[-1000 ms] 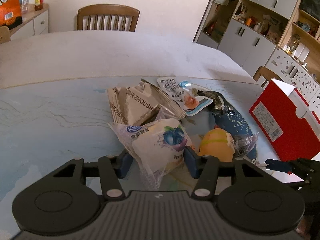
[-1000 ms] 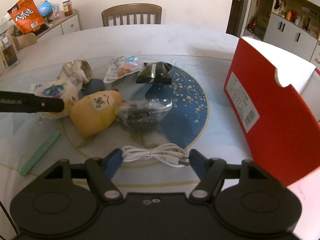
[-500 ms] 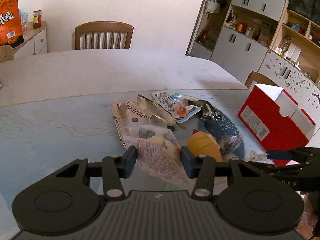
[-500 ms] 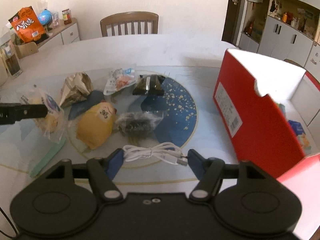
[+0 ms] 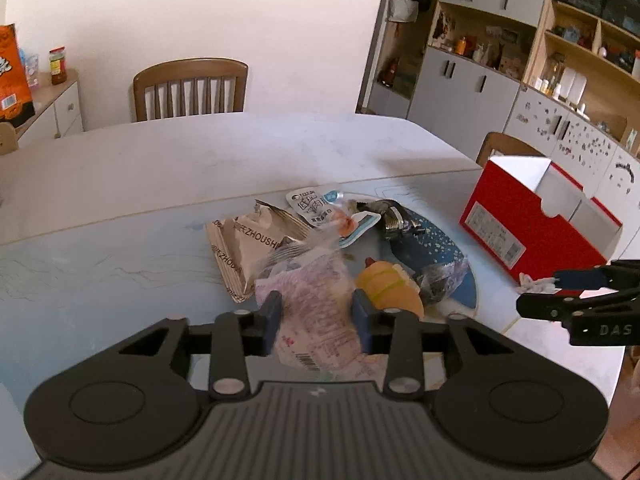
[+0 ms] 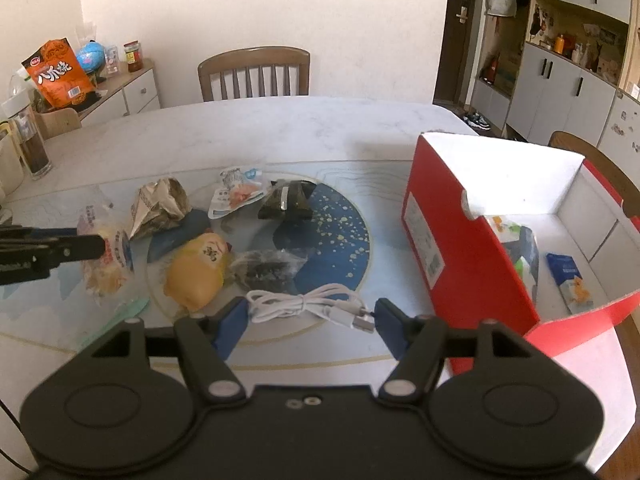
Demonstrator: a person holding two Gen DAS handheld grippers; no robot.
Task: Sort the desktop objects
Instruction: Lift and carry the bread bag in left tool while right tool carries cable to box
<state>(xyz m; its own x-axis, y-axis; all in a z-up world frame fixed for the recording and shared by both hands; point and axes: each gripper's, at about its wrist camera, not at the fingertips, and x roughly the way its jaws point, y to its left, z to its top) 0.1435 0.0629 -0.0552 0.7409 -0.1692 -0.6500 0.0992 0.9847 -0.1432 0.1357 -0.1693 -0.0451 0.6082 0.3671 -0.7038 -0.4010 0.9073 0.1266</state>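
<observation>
My left gripper is shut on a clear-wrapped bread packet and holds it above the table; the packet also shows in the right wrist view. My right gripper is shut on a coiled white USB cable and holds it above the table beside the open red box. On the table lie a yellow bun packet, a brown foil snack bag, a white sauce pouch and two dark packets.
The red box holds a few packets. A green stick lies at the front left. A wooden chair stands at the far side. A glass jar stands far left.
Both grippers have lifted their loads. The bread packet has turned in my left gripper to show its printed back. My right gripper with the cable has moved nearer the red box.
</observation>
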